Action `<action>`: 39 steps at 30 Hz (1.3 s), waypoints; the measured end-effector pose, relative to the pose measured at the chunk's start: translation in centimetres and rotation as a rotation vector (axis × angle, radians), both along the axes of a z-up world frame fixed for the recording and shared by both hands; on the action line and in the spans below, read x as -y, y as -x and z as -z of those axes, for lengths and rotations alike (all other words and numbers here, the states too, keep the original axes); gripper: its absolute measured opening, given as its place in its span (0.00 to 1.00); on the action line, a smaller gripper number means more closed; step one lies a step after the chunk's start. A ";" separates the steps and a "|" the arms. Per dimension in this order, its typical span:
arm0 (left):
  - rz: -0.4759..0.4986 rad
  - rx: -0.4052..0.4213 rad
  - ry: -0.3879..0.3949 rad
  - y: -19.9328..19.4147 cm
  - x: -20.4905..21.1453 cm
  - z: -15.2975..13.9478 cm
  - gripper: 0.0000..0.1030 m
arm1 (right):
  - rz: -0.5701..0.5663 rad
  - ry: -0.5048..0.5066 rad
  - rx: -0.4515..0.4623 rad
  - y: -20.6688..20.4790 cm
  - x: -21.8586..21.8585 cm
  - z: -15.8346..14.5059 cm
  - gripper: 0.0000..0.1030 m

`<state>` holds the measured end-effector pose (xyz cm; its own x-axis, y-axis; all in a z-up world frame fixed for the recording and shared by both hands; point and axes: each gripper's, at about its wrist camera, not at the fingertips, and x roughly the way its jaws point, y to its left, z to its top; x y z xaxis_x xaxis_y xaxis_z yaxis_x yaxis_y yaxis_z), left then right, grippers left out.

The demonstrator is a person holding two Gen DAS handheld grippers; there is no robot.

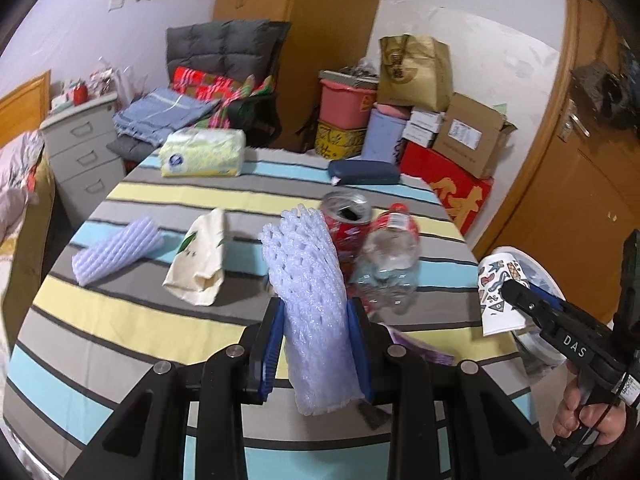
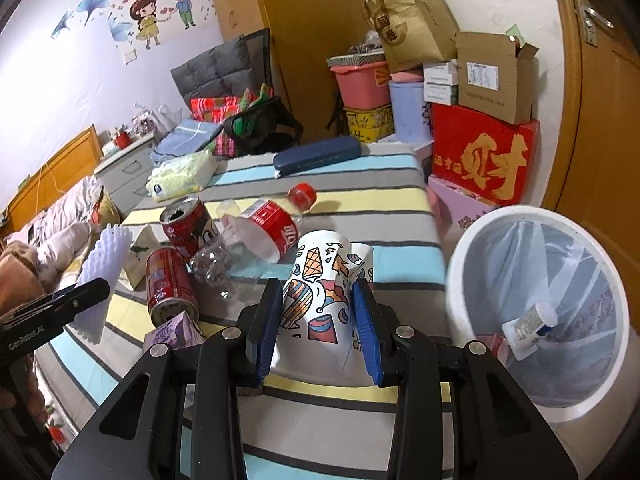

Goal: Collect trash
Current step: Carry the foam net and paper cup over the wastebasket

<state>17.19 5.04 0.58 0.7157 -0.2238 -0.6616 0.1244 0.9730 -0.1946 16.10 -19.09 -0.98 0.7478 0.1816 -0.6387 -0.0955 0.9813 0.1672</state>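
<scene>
Gripping foam netting (image 1: 312, 300) and paper cup (image 2: 320, 300), jaws clenched above striped tablecloth (image 1: 160, 320)

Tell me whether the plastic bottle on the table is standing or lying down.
Lying down. The plastic bottle rests on its side on the striped tablecloth, red cap pointing away, beside two red cans.

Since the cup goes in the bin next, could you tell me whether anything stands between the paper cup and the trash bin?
Nothing visible does. The right hand-held gripper holds the paper cup above the table edge, and the open white trash bin stands just beside it, with only bare air between them.
</scene>
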 end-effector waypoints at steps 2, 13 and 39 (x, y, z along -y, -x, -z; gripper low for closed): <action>0.021 0.016 -0.008 0.3 0.9 -0.6 0.31 | 0.007 0.003 0.013 0.3 0.5 -0.4 0.36; 0.152 0.073 -0.047 1.0 7.7 -2.9 0.31 | 0.073 0.009 0.068 1.8 4.2 -1.7 0.36; 0.466 0.070 -0.076 1.0 25.8 -2.2 0.31 | 0.263 0.053 0.040 3.5 14.7 -1.2 0.37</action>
<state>16.16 -20.77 2.81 0.5938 -0.4844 -0.6424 0.5613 0.8215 -0.1006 12.63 -33.77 0.22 0.7899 -0.0554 -0.6108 0.1587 0.9804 0.1164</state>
